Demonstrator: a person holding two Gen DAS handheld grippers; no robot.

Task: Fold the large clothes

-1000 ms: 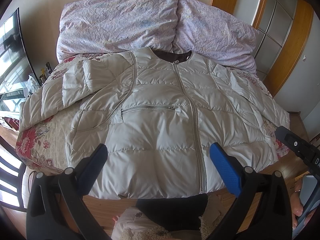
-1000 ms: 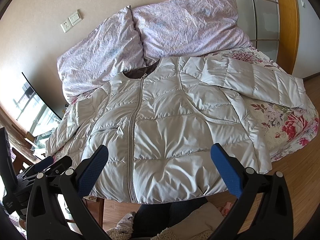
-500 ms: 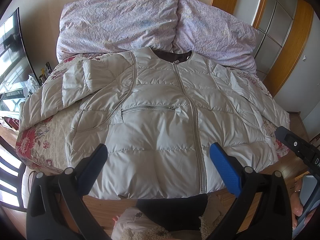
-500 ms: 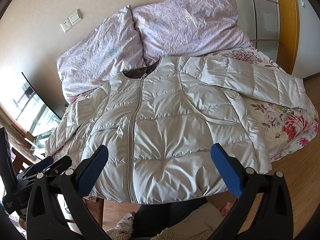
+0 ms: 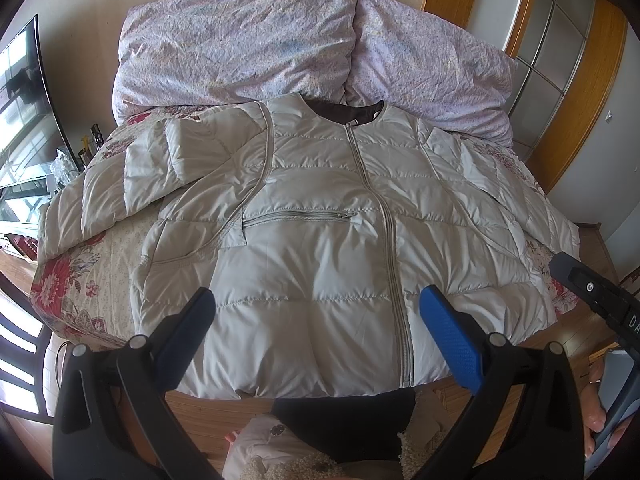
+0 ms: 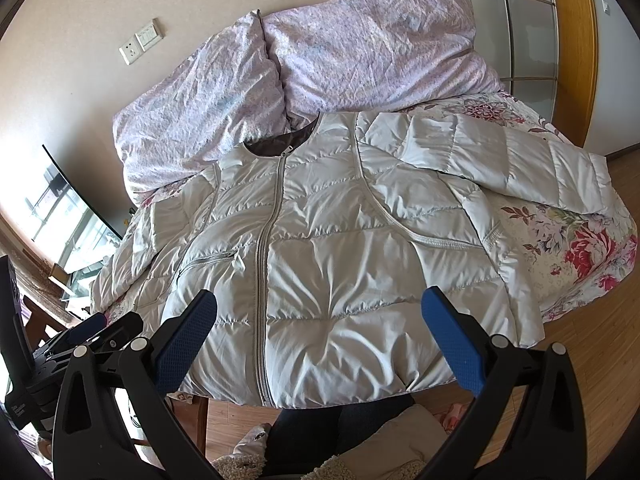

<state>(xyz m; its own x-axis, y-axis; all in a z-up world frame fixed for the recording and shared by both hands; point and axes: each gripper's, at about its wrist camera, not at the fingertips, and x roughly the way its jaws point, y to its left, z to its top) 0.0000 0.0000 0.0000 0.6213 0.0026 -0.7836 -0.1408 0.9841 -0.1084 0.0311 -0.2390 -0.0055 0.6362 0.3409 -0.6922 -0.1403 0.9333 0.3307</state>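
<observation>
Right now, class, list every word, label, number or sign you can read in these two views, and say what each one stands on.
"DA": white letters, cut off by the frame edge, on the black body of the right gripper seen from the left wrist view.
Small white tag at the jacket collar: too small to read.
Nothing else is readable.

I see next to no change over the last second. My left gripper (image 5: 316,336) and right gripper (image 6: 319,338) sit at the same height over the white puffer jacket (image 5: 320,240), jaws equally wide apart, and the jacket's hem, sleeves and zipper lie as before.
</observation>
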